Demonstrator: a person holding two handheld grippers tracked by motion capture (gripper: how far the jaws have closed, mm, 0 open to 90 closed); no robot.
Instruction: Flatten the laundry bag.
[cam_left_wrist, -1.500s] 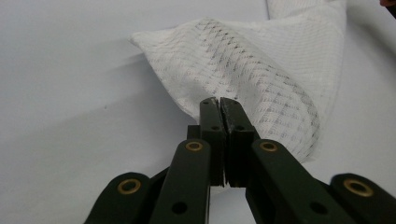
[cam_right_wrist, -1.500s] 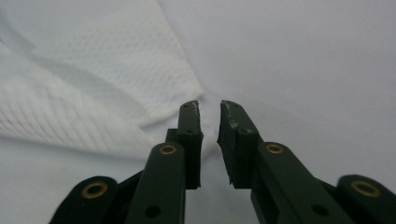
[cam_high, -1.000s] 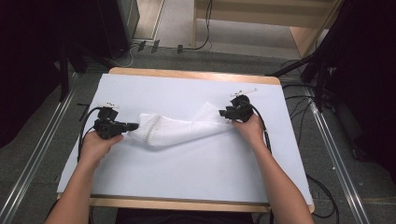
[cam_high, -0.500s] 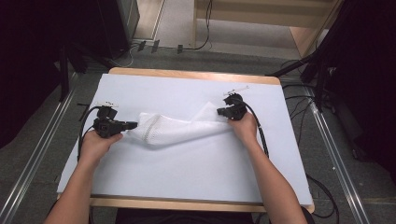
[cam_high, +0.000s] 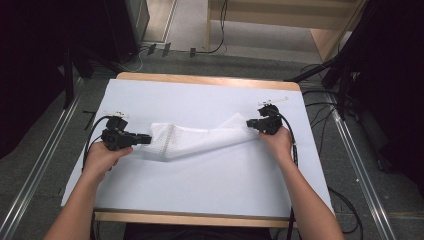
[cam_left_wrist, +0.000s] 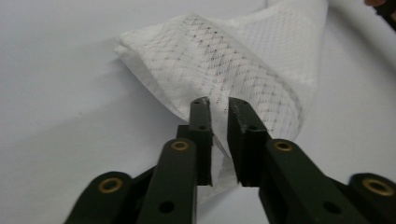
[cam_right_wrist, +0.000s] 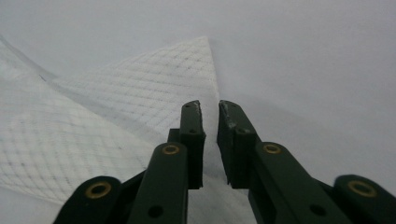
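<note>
The left gripper (cam_left_wrist: 218, 105) has its jaws a little apart, and they have just been opening; the edge of the white cloth (cam_left_wrist: 233, 65) passes through the gap, but the pads do not press it. The right gripper (cam_right_wrist: 208, 108) is also slightly spread after closing and opening again, and the cloth's corner lies under and beside its jaws, not pinched.

In the high view the left gripper (cam_high: 141, 139) is at the cloth's left end and the right gripper (cam_high: 252, 123) at its right end. The cloth (cam_high: 200, 141) lies rumpled and half folded over itself near the middle of the white table cover (cam_high: 210, 185).

I judge that both ends were just let go, so the cloth is laid down but not flat; smoothing or a neat fold remains to do
</note>
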